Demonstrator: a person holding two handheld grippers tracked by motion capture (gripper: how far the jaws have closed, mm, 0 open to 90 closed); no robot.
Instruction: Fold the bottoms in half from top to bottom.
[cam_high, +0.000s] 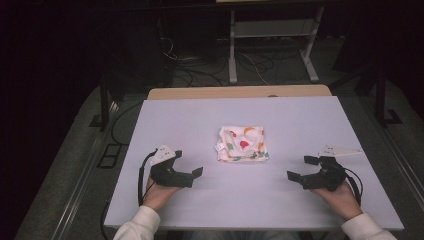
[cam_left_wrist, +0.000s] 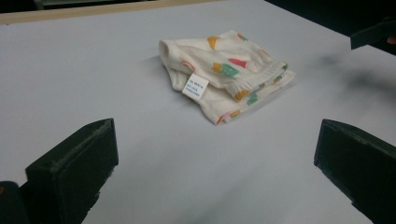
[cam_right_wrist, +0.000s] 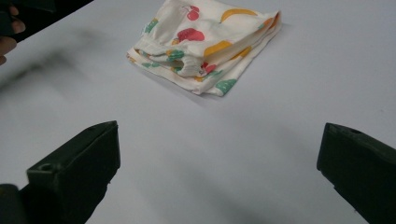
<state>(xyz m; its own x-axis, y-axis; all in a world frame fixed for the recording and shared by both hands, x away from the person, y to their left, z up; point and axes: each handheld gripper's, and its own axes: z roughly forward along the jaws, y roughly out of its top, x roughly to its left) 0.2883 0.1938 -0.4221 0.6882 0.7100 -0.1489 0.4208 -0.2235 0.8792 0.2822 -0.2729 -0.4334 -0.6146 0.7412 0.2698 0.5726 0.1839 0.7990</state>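
Pale lavender-white, the table top (cam_high: 200, 120) spreads under us with a wooden edge along its far side and dark floor, cables and metal stand legs beyond. We see the folded cloth (cam_high: 242, 144) lying flat near the table's middle, cream-coloured and printed with red, orange and green shapes. A small white label (cam_left_wrist: 194, 87) sticks out from its fold on the side toward our left gripper.

From the cloth, the left gripper (cam_high: 186, 164) sits at about 8 o'clock, well apart from it, held in our left hand (cam_high: 159, 195) low over the surface. Its jaws are spread wide with nothing between them. The right gripper (cam_high: 302, 167) sits at about 4 o'clock from the cloth, also well apart, held in our right hand (cam_high: 344, 197). Its jaws too stand wide apart and empty, and both grippers point inward toward the cloth.
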